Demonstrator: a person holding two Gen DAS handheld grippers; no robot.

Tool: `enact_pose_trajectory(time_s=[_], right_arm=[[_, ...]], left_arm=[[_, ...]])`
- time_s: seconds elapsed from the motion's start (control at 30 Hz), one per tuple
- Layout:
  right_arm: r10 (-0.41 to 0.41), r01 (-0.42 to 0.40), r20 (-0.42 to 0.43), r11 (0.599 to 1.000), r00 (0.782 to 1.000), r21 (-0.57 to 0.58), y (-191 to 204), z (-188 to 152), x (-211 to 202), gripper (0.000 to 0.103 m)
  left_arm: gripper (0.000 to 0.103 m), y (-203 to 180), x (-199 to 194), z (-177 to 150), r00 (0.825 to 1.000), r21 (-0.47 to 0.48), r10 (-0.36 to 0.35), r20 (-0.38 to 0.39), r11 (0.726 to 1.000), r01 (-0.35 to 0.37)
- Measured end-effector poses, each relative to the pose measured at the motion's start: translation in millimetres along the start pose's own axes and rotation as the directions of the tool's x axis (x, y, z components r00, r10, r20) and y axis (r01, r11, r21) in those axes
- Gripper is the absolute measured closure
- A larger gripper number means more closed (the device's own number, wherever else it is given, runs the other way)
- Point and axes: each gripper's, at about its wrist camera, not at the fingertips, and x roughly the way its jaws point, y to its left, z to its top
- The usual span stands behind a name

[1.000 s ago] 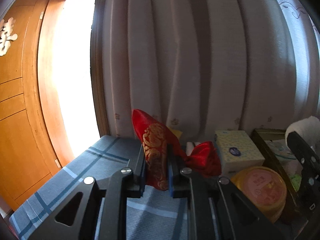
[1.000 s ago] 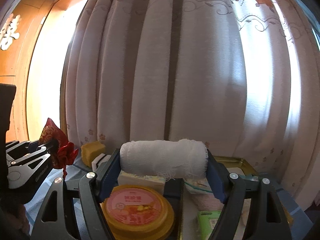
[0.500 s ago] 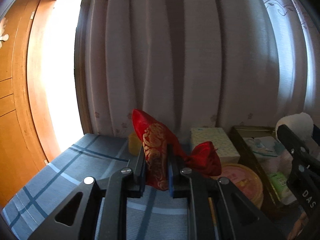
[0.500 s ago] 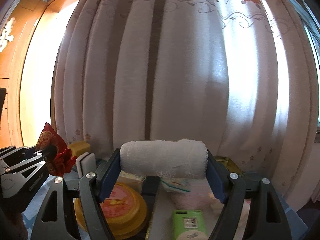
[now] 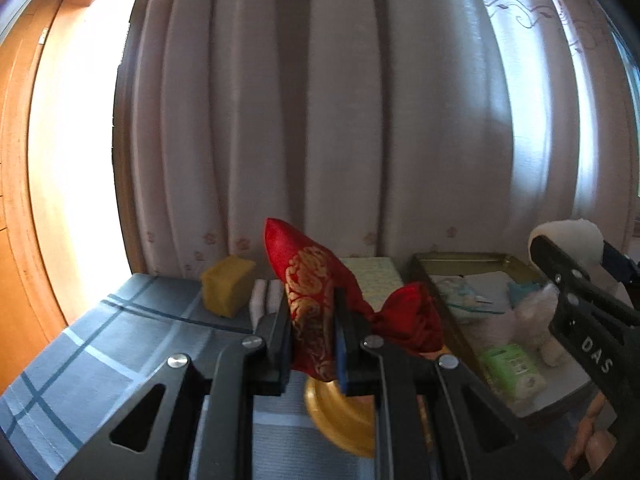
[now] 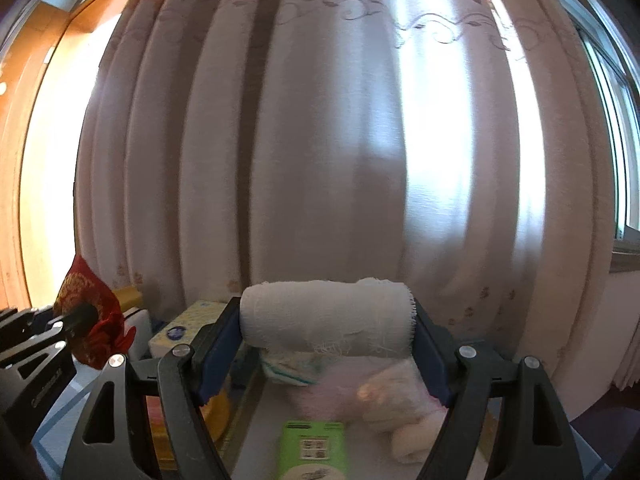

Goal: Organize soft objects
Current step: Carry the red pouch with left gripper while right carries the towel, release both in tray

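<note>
My left gripper (image 5: 313, 328) is shut on a red pouch with gold embroidery (image 5: 316, 300), held above the blue plaid tablecloth (image 5: 104, 344). My right gripper (image 6: 326, 344) is shut on a white gauze roll (image 6: 326, 318), clamped end to end between its blue pads, above the gold-rimmed tray (image 6: 264, 408). In the left wrist view the right gripper (image 5: 576, 264) with the gauze roll (image 5: 568, 236) hangs over the tray (image 5: 460, 258). In the right wrist view the left gripper (image 6: 78, 318) and red pouch (image 6: 90, 320) sit at the far left.
The tray holds a green tissue pack (image 6: 314, 448), a pink fluffy item (image 6: 332, 392), a cream plush (image 6: 404, 432) and a packet (image 6: 288, 366). A yellow sponge (image 5: 226, 286), a tissue box (image 5: 372, 276) and a yellow round tin (image 5: 340, 412) stand left of it. A curtain (image 5: 340, 120) hangs behind.
Both grippers have shifted to the right with their loads. The right one now hangs over the tray instead of the yellow tin; the yellow sponge has come into the left wrist view.
</note>
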Motion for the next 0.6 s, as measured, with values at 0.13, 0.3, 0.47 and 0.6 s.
enact_pose_trajectory(time_s=[0.13, 0.3, 0.47, 0.6], right_arm=[[-0.037, 0.037, 0.005, 0.999, 0.999, 0.023, -17.2, 1.5, 2.6, 0.023], [-0.088, 0.088, -0.004, 0.994, 0.996, 0.07, -45.0, 2.1, 7.3, 0.023], [-0.12, 0.123, -0.029, 0.984, 0.992, 0.131, -67.9, 2.0, 11.4, 0.023], [-0.146, 0.149, -0.036, 0.979, 0.989, 0.141, -79.2, 3.0, 13.7, 0.023]], left_arm=[[0.088, -11.3, 2.0, 1.2, 1.0, 0.003, -0.03, -0.004, 1.0, 0.03], [0.088, -31.3, 5.1, 5.5, 0.997, 0.011, -0.081, -0.012, 0.997, 0.081], [0.088, -54.9, 7.2, 10.8, 0.991, 0.029, -0.132, -0.016, 0.991, 0.132], [0.088, -77.6, 11.2, 12.9, 0.983, 0.05, -0.179, -0.029, 0.982, 0.18]])
